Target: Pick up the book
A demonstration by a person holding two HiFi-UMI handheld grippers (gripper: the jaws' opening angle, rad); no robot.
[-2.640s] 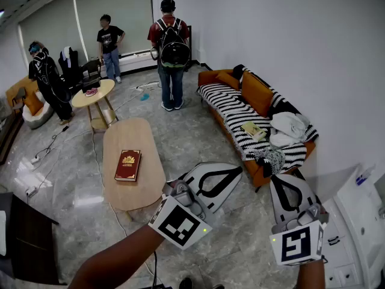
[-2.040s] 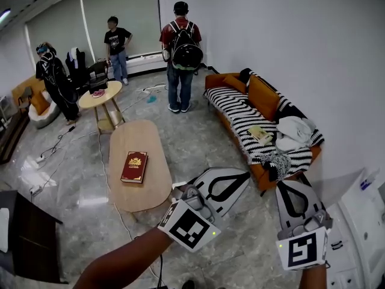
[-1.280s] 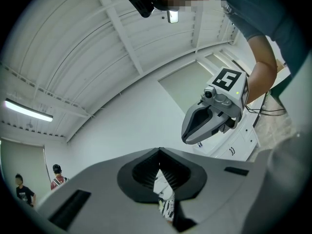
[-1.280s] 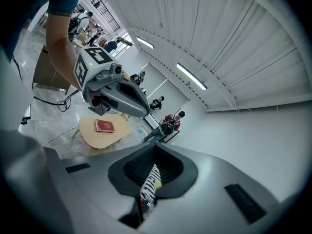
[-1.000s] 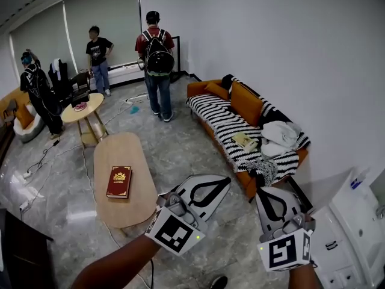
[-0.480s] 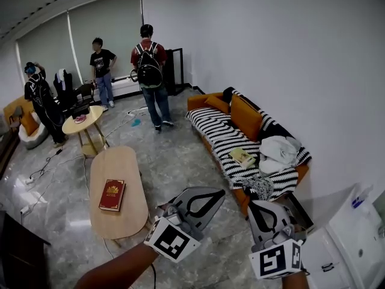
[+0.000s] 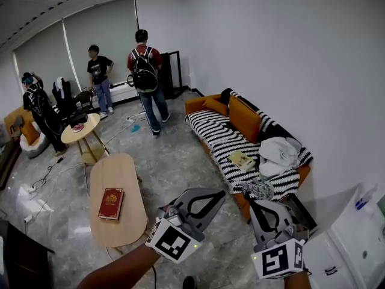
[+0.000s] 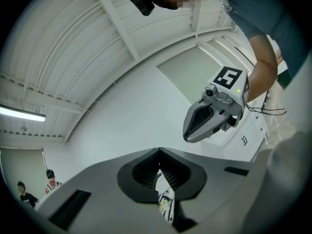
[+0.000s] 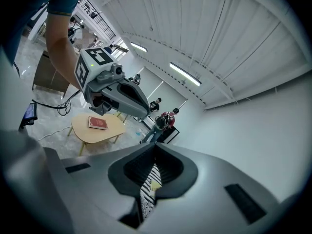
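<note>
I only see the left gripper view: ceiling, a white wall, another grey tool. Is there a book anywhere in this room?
Observer: Yes. In the head view a red book lies flat on an oval wooden table.
Operator: Is anything holding it?
Observer: No. The left gripper and right gripper are both off to the table's right, over the floor.
Operator: Any other book?
Observer: Something yellowish, maybe a booklet, lies on the striped sofa.

Glossy marble-look floor (image 7: 174, 155); matt pale wood table (image 7: 123, 218); striped cloth sofa cover (image 7: 219, 138)
</note>
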